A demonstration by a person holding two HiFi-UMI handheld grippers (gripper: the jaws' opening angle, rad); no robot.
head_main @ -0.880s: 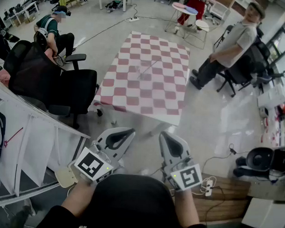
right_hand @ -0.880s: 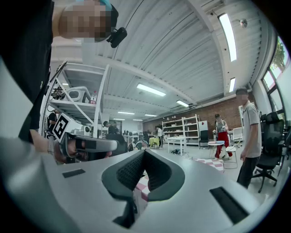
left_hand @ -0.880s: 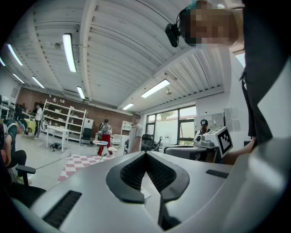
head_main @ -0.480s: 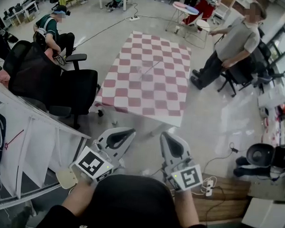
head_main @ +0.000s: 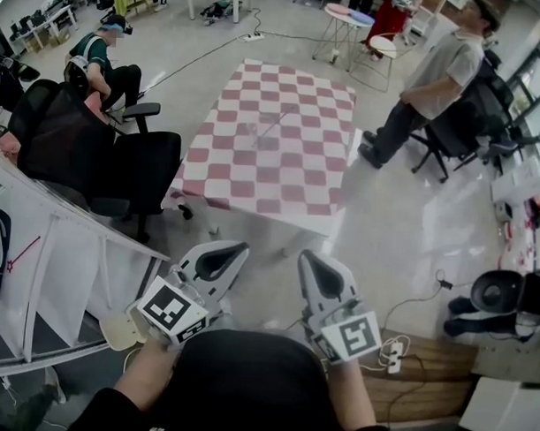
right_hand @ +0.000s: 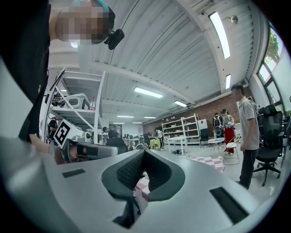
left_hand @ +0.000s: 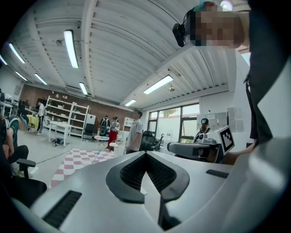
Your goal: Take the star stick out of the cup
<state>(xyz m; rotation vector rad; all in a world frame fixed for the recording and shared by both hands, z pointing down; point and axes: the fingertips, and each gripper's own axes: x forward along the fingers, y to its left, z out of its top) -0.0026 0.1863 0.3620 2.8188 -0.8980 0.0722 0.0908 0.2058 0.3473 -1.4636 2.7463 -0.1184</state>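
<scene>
Closest in, well short of the checked worktop (head_main: pixel 280 180) and held against the body: left tool (head_main: pixel 234 248) and right tool (head_main: pixel 307 256), side by side, both aimed toward the worktop. Both pressed together at the tips, clamped on nothing.

Further out, past a strip of bare floor (head_main: pixel 402 224): the worktop's near edge. At about the worktop's middle: the star stick (head_main: pixel 275 127), a thin pale line, seemingly standing in a clear cup (head_main: pixel 259 143) too faint to make out properly. No star end discernible at this range.

Deciding relation: dead ahead of both tools, roughly on the line midway between them, so neither clearly nearer. Long axis tilted, foot toward the worktop's near left, top leaning toward its far right. Judged from that lean: probably an easier reach for the right tool onto the upper shaft, with a pull along the tilt rather than straight up. Needed first, though: a long approach and jaws spread apart.

Left of the worktop: a black office chair (head_main: pixel 130 166). Right of the worktop: a standing person (head_main: pixel 429 83). Beyond its far edge: small round tables (head_main: pixel 352 19).
</scene>
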